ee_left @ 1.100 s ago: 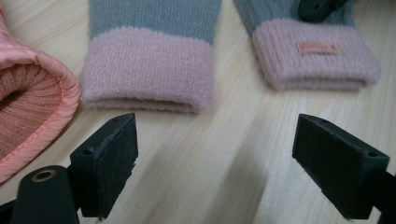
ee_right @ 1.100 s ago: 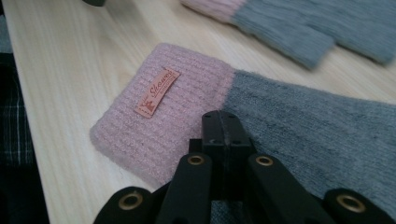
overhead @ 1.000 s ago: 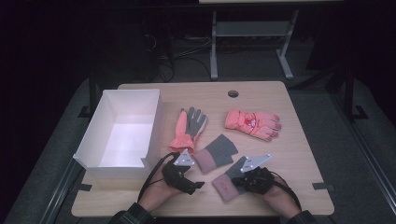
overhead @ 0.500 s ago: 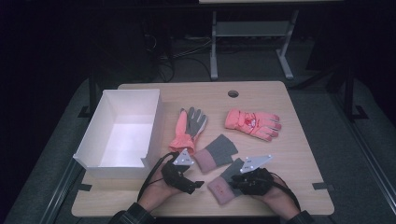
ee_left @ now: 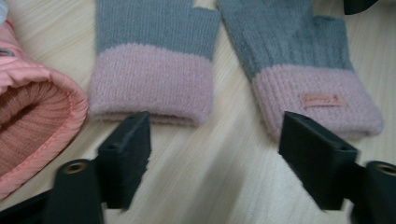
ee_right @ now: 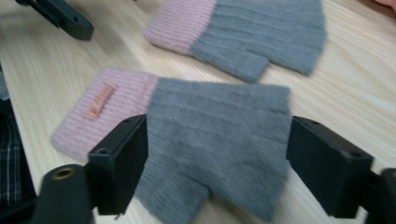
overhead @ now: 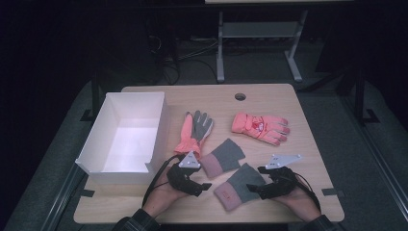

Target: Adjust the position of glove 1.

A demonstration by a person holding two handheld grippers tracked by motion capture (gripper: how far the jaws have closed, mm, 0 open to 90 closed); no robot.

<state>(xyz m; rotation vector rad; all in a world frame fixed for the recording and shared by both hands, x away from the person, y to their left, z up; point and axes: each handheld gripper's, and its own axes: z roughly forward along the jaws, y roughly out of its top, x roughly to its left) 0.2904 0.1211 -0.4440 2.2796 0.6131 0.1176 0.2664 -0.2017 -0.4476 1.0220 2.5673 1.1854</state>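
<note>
Grey-and-pink knitted fingerless glove (overhead: 239,186), earlier pinched and folded near the right gripper (overhead: 263,188), now lies flat between its just-opened jaws, unheld. Left gripper (overhead: 201,184) has narrowed slightly, wide and empty, before both pink cuffs.

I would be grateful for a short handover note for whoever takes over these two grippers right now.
Right gripper: jaws have just been opening and stand wide; the near grey-and-pink mitt lies flat on the table, released.
Left gripper: open but has just been closing a little; nothing between its jaws, which point at the cuff of the far grey-and-pink mitt.
Elsewhere: the orange-and-grey glove and the orange ski glove lie on the table; the white bin at the left holds nothing.
Done: the two mitts lie side by side, cuffs toward the person.
Left: probably pairing the mitts and binning them.
</note>
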